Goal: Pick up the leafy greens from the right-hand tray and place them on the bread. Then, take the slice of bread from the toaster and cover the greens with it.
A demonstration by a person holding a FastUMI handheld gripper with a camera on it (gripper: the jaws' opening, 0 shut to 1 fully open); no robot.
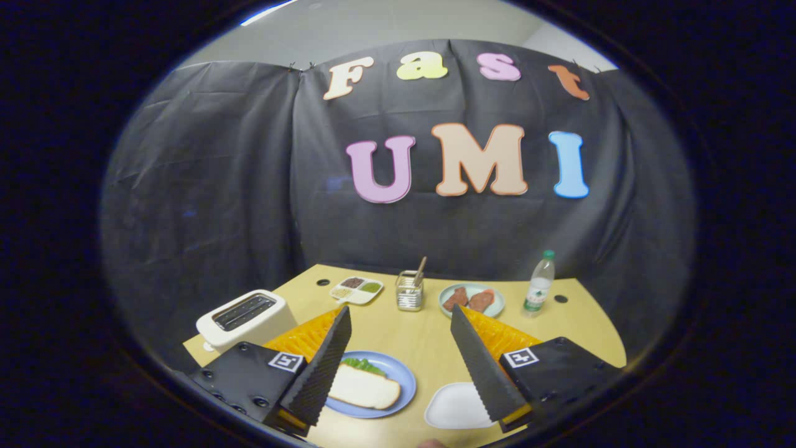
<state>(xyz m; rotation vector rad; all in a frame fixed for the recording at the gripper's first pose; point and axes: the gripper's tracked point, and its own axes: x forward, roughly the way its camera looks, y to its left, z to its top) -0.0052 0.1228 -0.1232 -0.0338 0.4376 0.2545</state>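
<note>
Between my fingers: nothing held, gripper (398,367) spread wide above the table (410,339).
Plate (398,373): blue, by my left finger, bread (364,387) covering the greens (362,364).
Tray (457,406): white, by my right finger.
Toaster (245,318): beyond my left finger.

The hand-held gripper (401,361) hangs above the desk with its two fingers spread wide apart and nothing pinched between them. Each finger is a long black wedge with a ribbed, saw-toothed gripping face; the left finger (323,370) leans inward from the lower left, the right finger (485,367) mirrors it from the lower right, so their tips point forward and slightly toward each other. Behind each finger sits an orange ridged backing and a black block with screws, carrying a small square black-and-white marker. The fingers touch nothing; both are lifted off the surface.
</note>
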